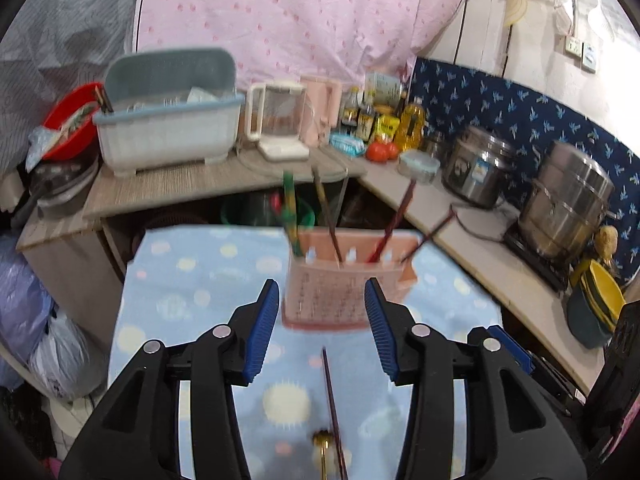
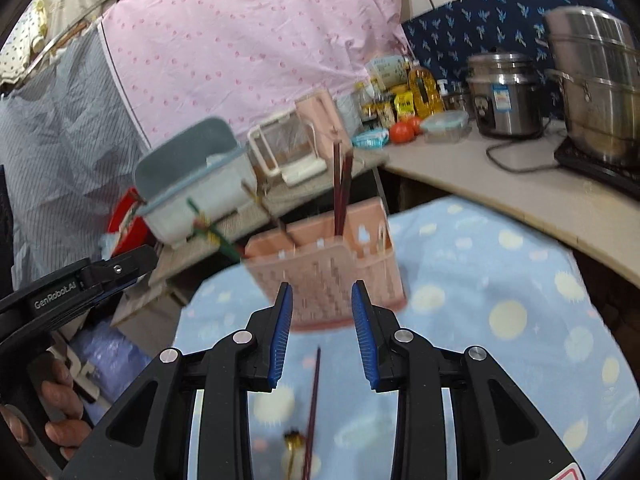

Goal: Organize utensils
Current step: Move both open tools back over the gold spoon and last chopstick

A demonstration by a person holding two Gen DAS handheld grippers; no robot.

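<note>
Surroundings noted first: a wooden counter point(image 1: 192, 184) runs behind the work area, carrying a dish bin point(image 1: 168, 132), a jug point(image 1: 276, 120), bottles point(image 1: 384, 120), tomatoes point(image 1: 380, 151) and a lidded tub point(image 1: 418, 166). Two steel pots point(image 1: 560, 204) stand on the side counter to the right, well apart from the work area.

Work surface is a blue dotted cloth point(image 1: 192, 292). A pink holder point(image 1: 332, 292) stands upright on it, directly ahead of both grippers and between them and the counter. Several chopsticks point(image 1: 386, 232) stand in it, leaning outward at differing angles, with a green-handled utensil point(image 1: 290, 220) at its left end.

One loose chopstick point(image 1: 332, 404) lies flat on the cloth, near side of the holder, its long axis running roughly toward the holder. A small gold-coloured item point(image 1: 322, 438) lies just beside its near end; blur prevents identification.

Left gripper point(image 1: 323, 328): tongs spread, holding nothing, above the loose chopstick.

Right gripper point(image 2: 322, 336): tongs spread, likewise holding nothing, with the same chopstick point(image 2: 312, 408) below and between the fingers.
</note>
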